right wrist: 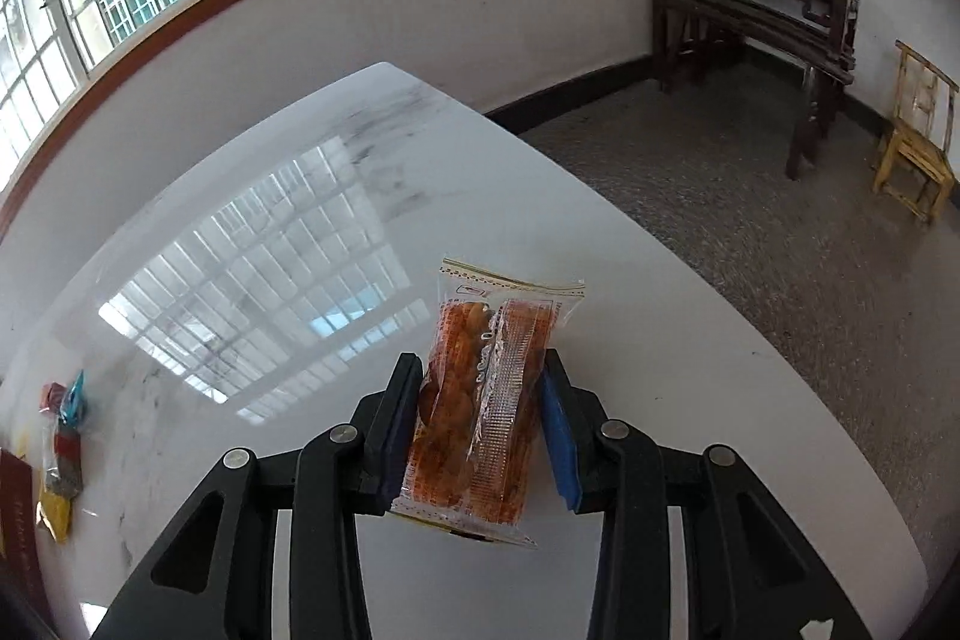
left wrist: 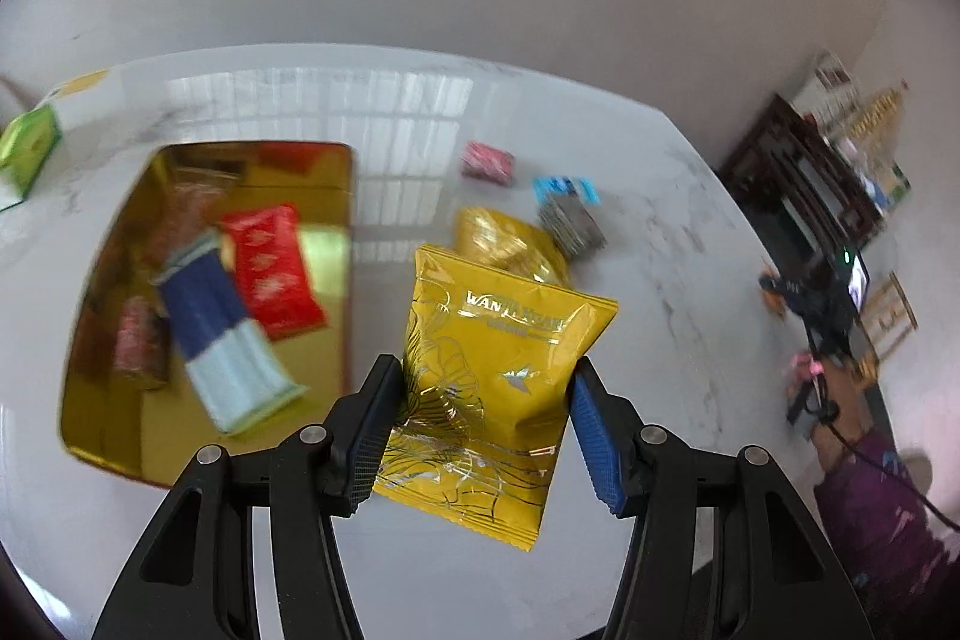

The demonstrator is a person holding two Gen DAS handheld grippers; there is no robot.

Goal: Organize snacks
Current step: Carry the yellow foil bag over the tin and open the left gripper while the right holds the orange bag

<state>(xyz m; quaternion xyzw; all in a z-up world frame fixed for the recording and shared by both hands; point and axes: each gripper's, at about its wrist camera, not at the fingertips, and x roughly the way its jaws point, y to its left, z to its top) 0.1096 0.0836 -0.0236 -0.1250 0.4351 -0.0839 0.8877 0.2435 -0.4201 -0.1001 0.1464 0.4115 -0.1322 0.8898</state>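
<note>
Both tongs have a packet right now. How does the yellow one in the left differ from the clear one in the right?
The glossy yellow foil packet in the left tongs is opaque, with metallic line art; the clear plastic packet of orange snacks in the right tongs shows its contents. The yellow packet is broad and puffy; the clear one is narrower. Both are gripped across their width, above the white marble table.

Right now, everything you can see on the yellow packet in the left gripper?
The yellow packet is a glossy foil pouch with crimped, serrated end seals, silver line art and white lettering reading roughly "WAN…". It looks sealed and puffy. The left gripper pinches its lower half between both blue pads, holding it above the white table, tilted slightly right. Another gold packet lies behind it.
</note>
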